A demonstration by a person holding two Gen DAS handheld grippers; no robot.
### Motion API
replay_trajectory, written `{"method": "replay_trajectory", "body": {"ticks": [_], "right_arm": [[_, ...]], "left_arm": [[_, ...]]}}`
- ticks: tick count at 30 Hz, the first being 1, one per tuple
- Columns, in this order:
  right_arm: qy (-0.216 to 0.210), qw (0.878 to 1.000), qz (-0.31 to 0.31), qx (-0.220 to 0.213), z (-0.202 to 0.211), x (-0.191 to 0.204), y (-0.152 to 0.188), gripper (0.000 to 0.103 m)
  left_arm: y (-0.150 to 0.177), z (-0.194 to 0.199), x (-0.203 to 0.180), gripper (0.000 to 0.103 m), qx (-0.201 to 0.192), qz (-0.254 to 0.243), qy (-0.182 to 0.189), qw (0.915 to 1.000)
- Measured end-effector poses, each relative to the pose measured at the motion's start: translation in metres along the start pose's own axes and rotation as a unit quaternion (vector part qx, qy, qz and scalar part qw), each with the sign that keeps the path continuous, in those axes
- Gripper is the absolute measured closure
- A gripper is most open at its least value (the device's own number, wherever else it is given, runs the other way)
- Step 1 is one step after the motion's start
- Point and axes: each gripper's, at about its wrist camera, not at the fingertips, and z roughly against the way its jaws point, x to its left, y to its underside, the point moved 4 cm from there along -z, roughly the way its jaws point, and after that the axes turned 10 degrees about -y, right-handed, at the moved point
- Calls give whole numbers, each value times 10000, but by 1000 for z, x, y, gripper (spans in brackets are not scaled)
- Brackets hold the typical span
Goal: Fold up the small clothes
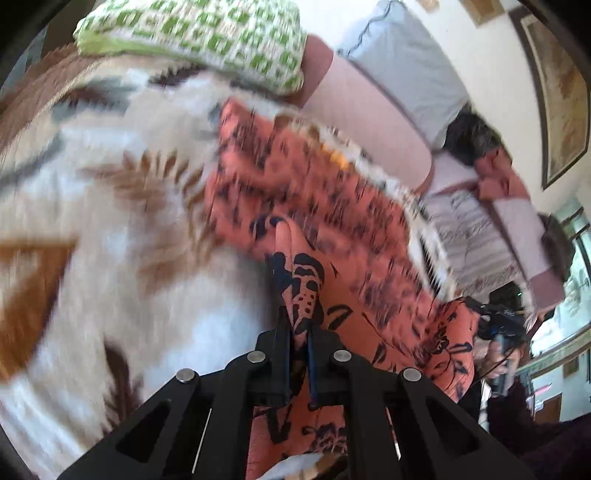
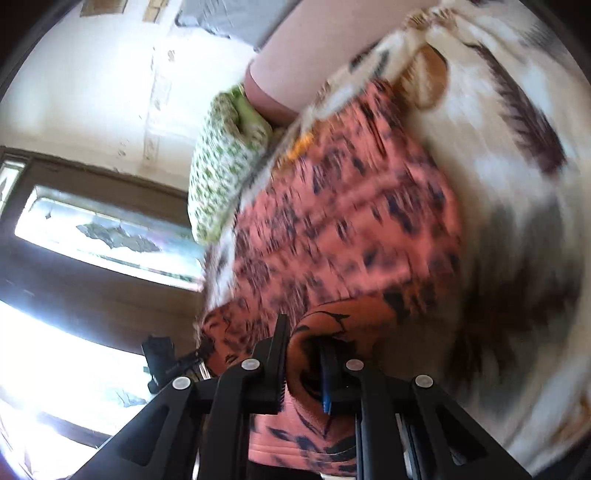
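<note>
I have both grippers clamped on the same salmon-orange cloth garment with a dark navy floral print. On the left wrist view, the left gripper has its black fingers closed down on a raised ridge of that fabric, which stands up between them and runs forward over the bed. On the right wrist view, the right gripper pinches a rolled, curled edge of the garment; the fold bulges out round between the two fingers, which sit close together with cloth filling the gap.

The rest of the garment lies spread across a cream fleece blanket with brown leaf and feather shapes, and both views are smeared by motion blur, so I cannot trace its hem exactly. Its far edge reaches a fringed border of the blanket, near the pale pink mattress side. A green-and-white patterned pillow sits beyond the garment at the head of the bed, close to its far edge but I cannot tell whether they touch.

To the left of the garment in the left view the blanket is bare and broad. On the right side the bed edge drops off, and the other gripper's black body shows there beside the garment's corner. A window lies past the bed edge in the right view.
</note>
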Motion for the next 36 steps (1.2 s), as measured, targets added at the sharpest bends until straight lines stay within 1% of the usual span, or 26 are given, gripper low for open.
{"method": "replay_trajectory", "body": {"ticks": [1,3,4,6,8,9,10,12,13,14,15,16,17,18,19,21,23,24,26,27,28,30,32,33,34,36], "right_arm": [[-19,10000,37,-82,-5,3,-15,88],[-70,9996,76,-276,-15,6,-45,88],[-110,9993,61,-365,-20,7,-60,88],[-163,9976,4,-669,-31,4,-103,88],[-155,9942,-164,-1049,-41,-3,-145,88],[-138,9902,-380,-1334,-48,-15,-175,88],[-41,9864,-633,-1518,-55,-29,-196,88],[13,9772,-1298,-1682,-69,-65,-230,84],[64,9721,-1621,-1692,-74,-80,-238,81],[121,9611,-2153,-1726,-76,-105,-245,68],[88,9545,-2360,-1822,-74,-117,-246,43],[-34,9466,-2507,-2027,-66,-130,-246,33],[-25,9443,-2479,-2163,-58,-134,-244,25],[132,9451,-2319,-2301,-47,-135,-240,25],[233,9483,-2140,-2331,-41,-134,-239,25],[481,9591,-1715,-2201,-31,-129,-230,25],[414,9638,-1601,-2092,-29,-122,-217,25],[389,9658,-1549,-2045,-30,-118,-212,25],[555,9721,-1319,-1859,-34,-105,-198,25],[696,9750,-1199,-1735,-40,-100,-189,25],[847,9780,-1094,-1562,-46,-95,-177,25],[983,9804,-1034,-1359,-50,-91,-157,25],[1043,9818,-1042,-1199,-52,-92,-135,25],[1019,9821,-1070,-1167,-52,-92,-126,25],[993,9821,-1102,-1157,-49,-96,-124,25],[847,9819,-1214,-1184,-43,-99,-110,25]], "left_arm": [[-11,0,-1,96,-62,9,15,10000],[-52,-3,-3,96,-260,67,35,9996],[-65,-6,-2,96,-301,107,33,9995],[-114,-24,5,96,-353,403,-5,9986],[-156,-48,16,96,-297,784,-92,9964],[-169,-60,21,95,-279,930,-173,9951],[-187,-76,28,95,-263,1168,-300,9924],[-210,-105,48,88,-316,1776,-703,9811],[-212,-111,56,82,-354,1952,-766,9771],[-212,-113,62,80,-415,2053,-786,9747],[-211,-112,67,79,-517,2134,-822,9721],[-205,-108,74,76,-670,2166,-831,9704],[-199,-105,77,74,-731,2126,-820,9710],[-191,-100,79,73,-753,2041,-822,9726],[-182,-98,80,73,-752,1962,-798,9744],[-170,-92,75,73,-776,1870,-692,9768],[-154,-88,60,70,-714,1651,-633,9817],[-148,-88,52,68,-650,1490,-712,9841],[-134,-90,40,61,-555,1191,-1108,9851],[-127,-91,38,58,-488,1150,-1249,9843],[-124,-95,36,53,-429,1166,-1297,9837],[-112,-104,39,52,-193,1342,-1289,9824],[-107,-109,42,54,-109,1422,-1304,9812],[-105,-111,41,60,-63,1336,-1449,9804],[-104,-113,41,73,19,1210,-1689,9782],[-100,-111,35,76,88,954,-1981,9755]]}}
